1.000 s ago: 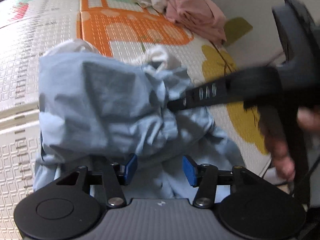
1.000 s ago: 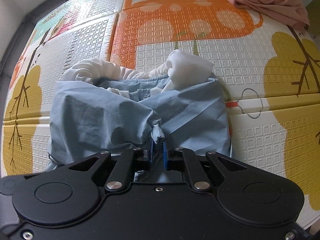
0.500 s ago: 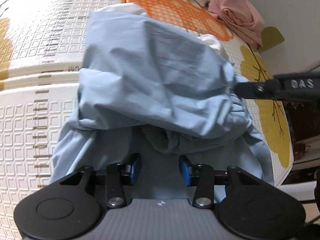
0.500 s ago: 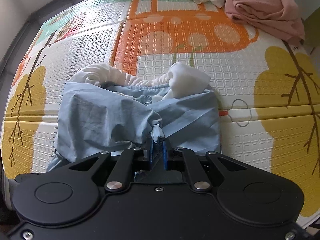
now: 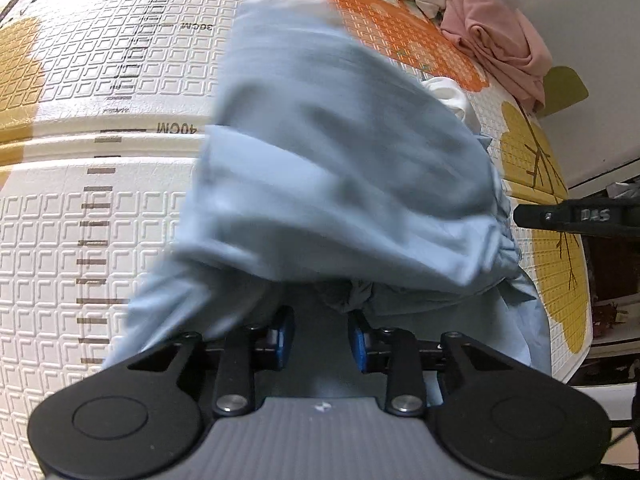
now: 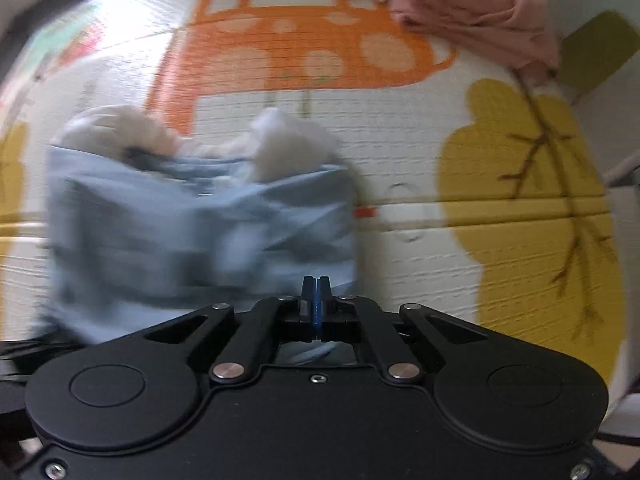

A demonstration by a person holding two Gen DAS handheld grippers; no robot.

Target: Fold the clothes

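Garment: the light blue cotton garment with white lining (image 5: 344,184) is lying bunched on the patterned foam play mat (image 5: 100,80), its upper layer folded over the lower one.
Left tool: the left gripper (image 5: 320,338) is pointing steeply down at the near edge of the blue cloth; its jaws are closing, and a dark fold of the cloth is hanging between the blue pads, which are not yet pressing on it.
Right tool: the right gripper (image 6: 316,304) is fully closed; no cloth is showing between its pads.
Relation: the garment is lying straight ahead of the left gripper and ahead-left of the right one, its long axis running away from both. The left hand is the nearer one.
Other clothes: the crumpled pink garment (image 6: 472,12) is waiting at the far edge, well apart.
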